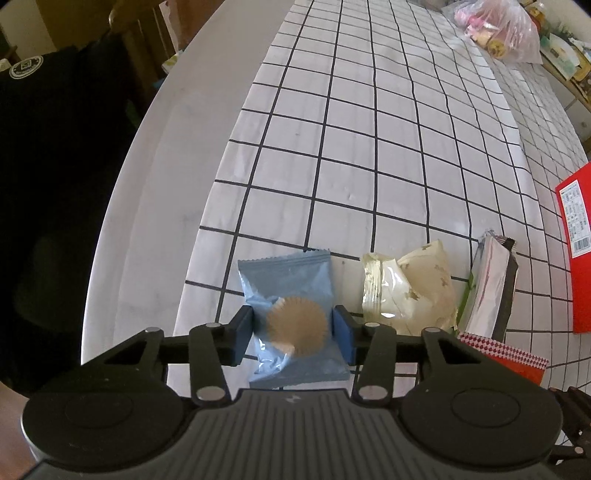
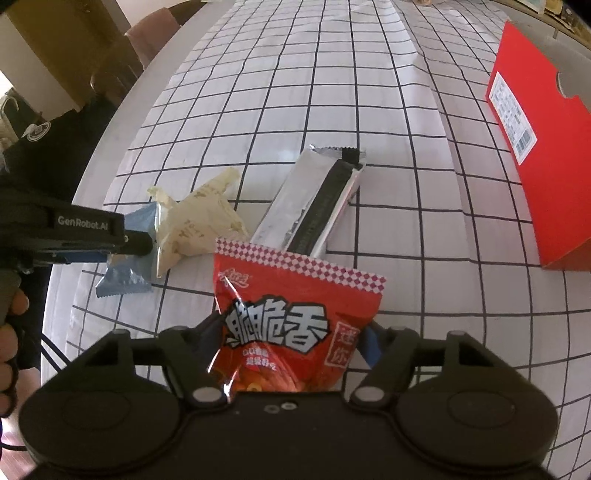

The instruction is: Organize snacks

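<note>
The blue snack packet (image 1: 291,317) is being clamped by the left gripper (image 1: 293,332), its blue pads (image 1: 341,332) pressed against both sides of the wrapper at the level of the round biscuit seen through it. In the right wrist view this gripper (image 2: 142,245) is seen coming in from the left, the packet (image 2: 123,277) being held close to the checked tablecloth (image 2: 332,92); whether it is touching the cloth cannot be told.

The red snack bag (image 2: 295,321) is being held between the fingers of the right gripper (image 2: 291,339), closed on its lower half, the checkered top edge pointing away from the camera.

A cream packet (image 1: 406,291) is lying just right of the blue one, overlapping its edge in the right wrist view. A silver-and-black bar wrapper (image 2: 314,199) is lying beyond the red bag, partly hidden by it. A red box (image 2: 546,147) is standing well apart on the right. A clear plastic bag (image 1: 495,29) is lying at the far end of the table.
</note>
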A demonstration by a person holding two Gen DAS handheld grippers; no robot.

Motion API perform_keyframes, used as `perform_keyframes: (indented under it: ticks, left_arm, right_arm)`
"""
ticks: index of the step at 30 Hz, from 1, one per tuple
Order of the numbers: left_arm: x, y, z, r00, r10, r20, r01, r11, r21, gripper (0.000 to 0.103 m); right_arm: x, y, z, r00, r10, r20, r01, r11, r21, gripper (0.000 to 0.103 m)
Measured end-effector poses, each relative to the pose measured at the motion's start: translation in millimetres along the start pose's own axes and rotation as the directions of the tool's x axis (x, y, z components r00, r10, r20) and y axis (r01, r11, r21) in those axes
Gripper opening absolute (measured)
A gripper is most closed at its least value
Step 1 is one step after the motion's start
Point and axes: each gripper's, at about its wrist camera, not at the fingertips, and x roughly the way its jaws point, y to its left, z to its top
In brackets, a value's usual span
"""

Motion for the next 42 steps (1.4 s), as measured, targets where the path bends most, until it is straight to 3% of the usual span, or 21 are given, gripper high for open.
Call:
perform_keyframes:
  ticks: [11, 19, 31, 42]
  left_arm:
    - [-15.7, 24.7, -17.9, 0.998, -0.054, 0.012, 0.055, 0.995, -0.089, 0.046]
    - [-48.2, 12.7, -26.5, 0.993, -0.097, 0.064, 0.101, 0.993, -0.064, 0.046]
    - [-107.3, -47.0, -21.1, 0.971, -0.183, 0.155, 0.178, 0.983, 0.047, 0.046]
    - [-138.8, -140.3, -14.3, 0.946, -0.243, 0.214, 0.209, 0.963, 0.170, 0.046]
  right_arm:
    - [-26.4, -31.7, -5.1, 0.999, 0.027, 0.041, -0.030, 0.998, 0.054, 0.068]
    - [-57.3, -58.9, -2.3, 0.993, 0.047, 0.110, -0.056, 0.995, 0.080, 0.068]
    - [-122.2, -110.5, 17.4, 0.968, 0.065, 0.244, -0.086, 0.993, 0.076, 0.068]
    - [-169.6, -179.3, 34.6, 0.944, 0.051, 0.326, -0.086, 0.992, 0.095, 0.068]
